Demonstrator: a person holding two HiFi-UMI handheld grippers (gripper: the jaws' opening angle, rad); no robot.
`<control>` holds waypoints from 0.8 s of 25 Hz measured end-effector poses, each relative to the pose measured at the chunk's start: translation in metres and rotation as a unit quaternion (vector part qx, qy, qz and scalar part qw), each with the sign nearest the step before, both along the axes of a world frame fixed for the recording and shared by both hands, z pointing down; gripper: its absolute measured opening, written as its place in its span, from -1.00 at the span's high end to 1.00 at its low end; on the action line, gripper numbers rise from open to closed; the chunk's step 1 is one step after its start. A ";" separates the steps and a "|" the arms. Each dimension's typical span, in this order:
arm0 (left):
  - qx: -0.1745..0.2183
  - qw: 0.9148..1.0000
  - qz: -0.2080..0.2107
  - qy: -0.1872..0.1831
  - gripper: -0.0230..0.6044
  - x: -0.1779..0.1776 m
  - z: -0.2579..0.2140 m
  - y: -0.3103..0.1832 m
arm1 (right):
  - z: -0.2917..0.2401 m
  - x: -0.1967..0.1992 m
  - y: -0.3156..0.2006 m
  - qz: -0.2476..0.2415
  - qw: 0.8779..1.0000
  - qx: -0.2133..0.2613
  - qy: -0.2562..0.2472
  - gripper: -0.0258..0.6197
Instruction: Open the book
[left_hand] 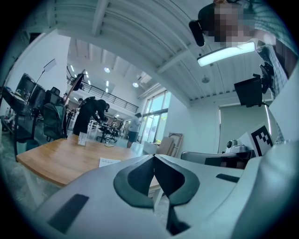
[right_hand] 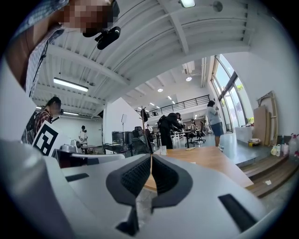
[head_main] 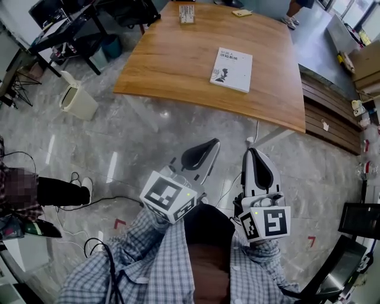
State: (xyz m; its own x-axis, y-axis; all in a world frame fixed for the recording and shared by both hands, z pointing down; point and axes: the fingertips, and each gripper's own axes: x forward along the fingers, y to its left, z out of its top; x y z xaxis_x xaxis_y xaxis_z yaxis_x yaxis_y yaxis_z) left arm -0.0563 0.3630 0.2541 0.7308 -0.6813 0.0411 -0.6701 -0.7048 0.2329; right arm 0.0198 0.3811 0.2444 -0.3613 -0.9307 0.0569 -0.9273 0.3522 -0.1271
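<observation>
A white book [head_main: 231, 69] lies shut, cover up, on the wooden table [head_main: 178, 65], right of its middle. In the left gripper view the book [left_hand: 109, 162] shows as a pale slab on the table top. Both grippers hang well short of the table, over the floor in front of me. My left gripper [head_main: 215, 142] is shut with nothing in it, its jaw tips [left_hand: 153, 156] touching. My right gripper [head_main: 251, 152] is shut and empty too, its ribbed pads [right_hand: 151, 157] pressed together.
A small clear holder [head_main: 187, 14] and a flat yellow item [head_main: 241, 12] sit at the table's far end. A white bin [head_main: 77, 100] stands on the floor at left; cables [head_main: 89, 208] trail near my feet. Wooden steps [head_main: 332, 119] run along the right. People stand in the background.
</observation>
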 end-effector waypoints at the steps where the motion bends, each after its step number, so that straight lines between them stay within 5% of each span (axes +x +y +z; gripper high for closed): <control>1: 0.000 1.000 -0.003 0.000 0.90 0.002 0.001 0.001 | 0.001 0.003 0.001 0.000 1.000 0.001 0.001 0.85; 10: 0.005 1.000 -0.004 -0.009 0.90 0.012 0.004 -0.017 | 0.007 0.015 -0.018 0.000 1.000 0.003 -0.010 0.85; 20: 0.011 1.000 0.005 -0.011 0.90 0.017 0.012 -0.100 | 0.017 0.016 -0.100 0.002 1.000 0.004 0.007 0.85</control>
